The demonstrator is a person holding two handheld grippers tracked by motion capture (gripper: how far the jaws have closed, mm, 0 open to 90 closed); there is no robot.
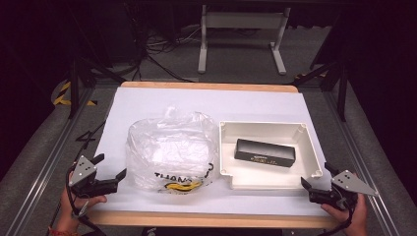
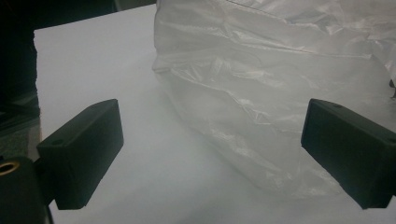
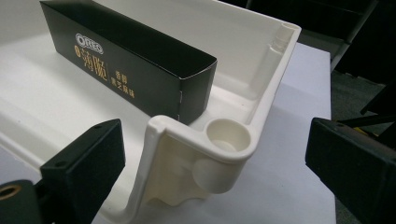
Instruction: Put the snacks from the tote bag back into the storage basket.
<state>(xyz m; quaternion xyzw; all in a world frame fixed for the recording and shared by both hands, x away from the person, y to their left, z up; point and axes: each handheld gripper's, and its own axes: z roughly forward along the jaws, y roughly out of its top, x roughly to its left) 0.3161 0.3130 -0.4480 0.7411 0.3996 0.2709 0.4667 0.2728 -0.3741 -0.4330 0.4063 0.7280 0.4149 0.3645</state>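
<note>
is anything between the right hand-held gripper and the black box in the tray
Yes: the white tray's near corner wall. In the right gripper view that corner sits between the open jaws of the right hand-held gripper, with the black box behind it, inside the tray. Coming over the rim looks unobstructed.

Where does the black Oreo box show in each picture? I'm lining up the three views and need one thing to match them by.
High view: the black box lies inside the white tray, right of centre.
Left gripper view: not in it.
Right gripper view: the box is upper left, one end near the tray's corner post.
Shared landmark: the white tray.
</note>
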